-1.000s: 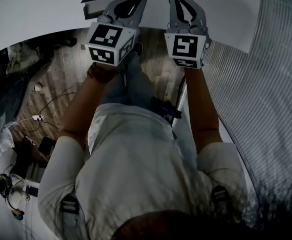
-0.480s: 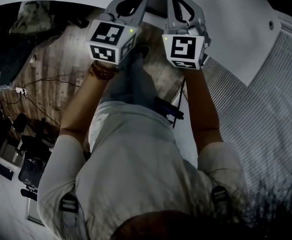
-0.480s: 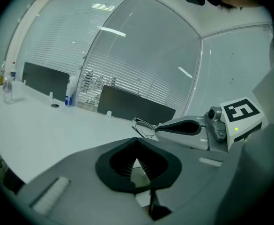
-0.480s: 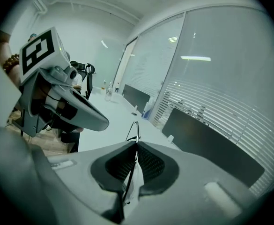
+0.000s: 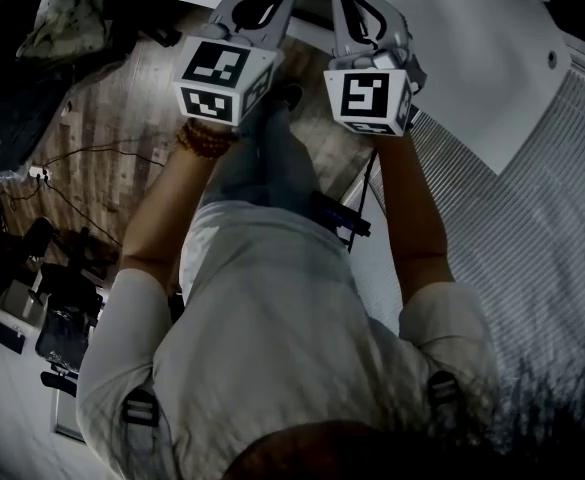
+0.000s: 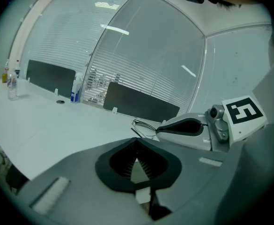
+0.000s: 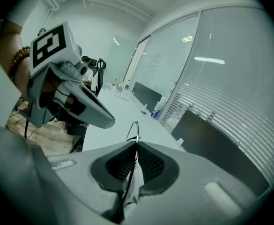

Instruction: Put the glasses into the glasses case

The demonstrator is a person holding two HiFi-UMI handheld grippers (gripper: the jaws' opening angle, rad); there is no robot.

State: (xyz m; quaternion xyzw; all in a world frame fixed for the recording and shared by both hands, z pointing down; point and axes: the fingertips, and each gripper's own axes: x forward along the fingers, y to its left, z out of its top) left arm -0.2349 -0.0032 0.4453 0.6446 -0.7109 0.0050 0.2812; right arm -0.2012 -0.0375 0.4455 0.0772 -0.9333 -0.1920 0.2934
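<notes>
The right gripper (image 7: pixel 137 143) is clenched on the glasses (image 7: pixel 135 127), whose thin wire frame sticks out past its tips, above the white table (image 7: pixel 108 111). The left gripper (image 6: pixel 137 142) hangs just beside it at the table's edge, jaws together on nothing.

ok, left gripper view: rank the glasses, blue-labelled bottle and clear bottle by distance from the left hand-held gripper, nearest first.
1. glasses: just ahead, slightly right, clamped at the tip of the right hand-held gripper.
2. blue-labelled bottle: further back, to the left, between the dark panels.
3. clear bottle: farthest, at the far left of the view.
</notes>
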